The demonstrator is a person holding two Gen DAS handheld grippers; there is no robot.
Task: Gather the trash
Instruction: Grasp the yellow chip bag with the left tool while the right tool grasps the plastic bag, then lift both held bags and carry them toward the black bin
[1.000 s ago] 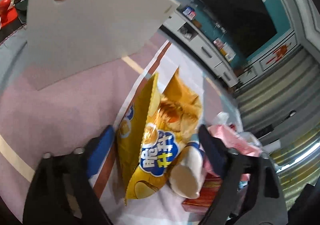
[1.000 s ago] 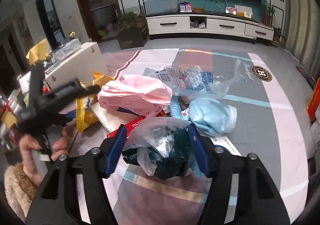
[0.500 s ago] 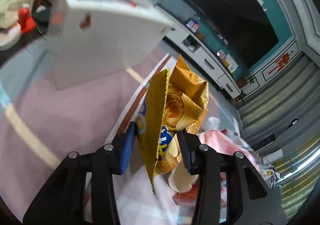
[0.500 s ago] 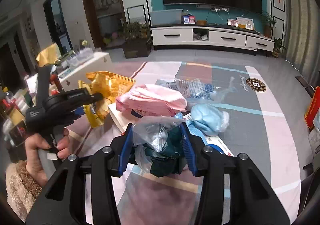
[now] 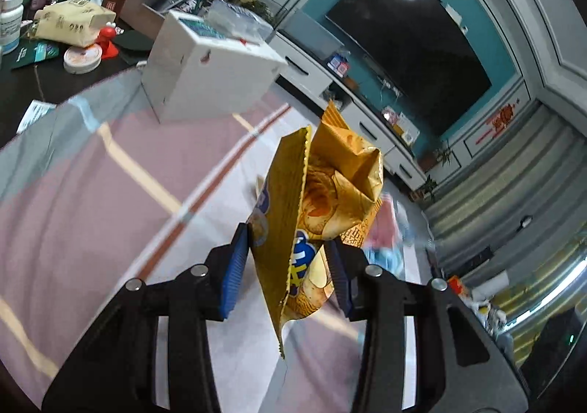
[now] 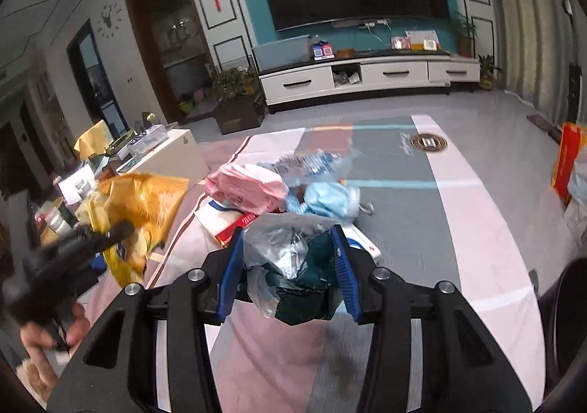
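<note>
My left gripper [image 5: 290,251] is shut on a yellow chip bag [image 5: 323,200] and holds it up above the rug. The bag also shows in the right wrist view [image 6: 143,207], held by the left gripper [image 6: 110,233]. My right gripper [image 6: 288,259] is shut on a crumpled clear plastic and dark green bag [image 6: 293,266]. More trash lies on the rug beyond it: a pink bag [image 6: 249,185], a light blue mask [image 6: 330,196], a clear printed wrapper [image 6: 304,163] and a red and white box [image 6: 234,222].
A white box [image 5: 205,79] stands on the rug's far left edge, in front of a cluttered dark table [image 5: 55,46]. A TV cabinet [image 6: 367,77] lines the far wall. A red bag [image 6: 567,163] stands at the right.
My left gripper closed on the chip bag and lifted it off the rug. My right gripper rose and pulled back a little with its bag.
</note>
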